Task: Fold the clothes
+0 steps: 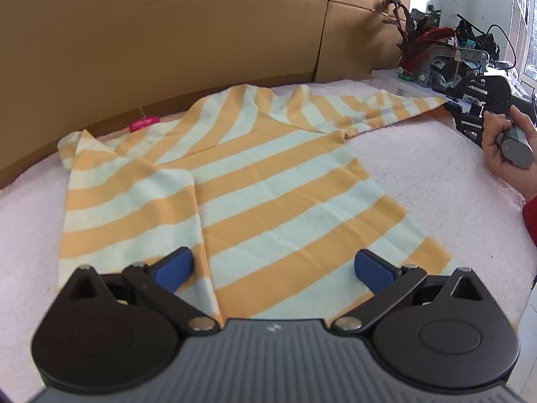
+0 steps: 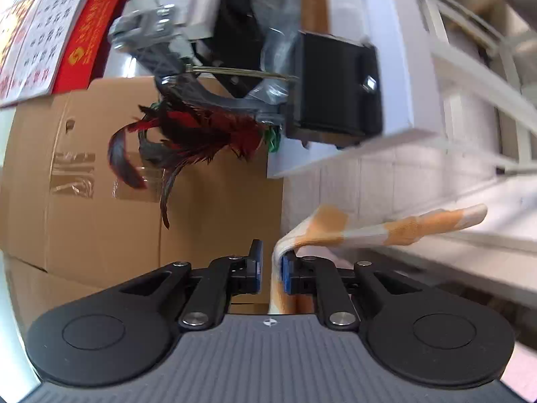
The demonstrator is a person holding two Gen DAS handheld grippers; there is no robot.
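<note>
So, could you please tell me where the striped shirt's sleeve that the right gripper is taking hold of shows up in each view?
Left wrist view: the sleeve stretches toward the upper right, its tip at the right gripper.
Right wrist view: the sleeve is right of centre, draped over the right-hand pad, with cloth between the nearly closed jaws.
Shared landmark: the red and black feathers in front of the cardboard boxes.
</note>
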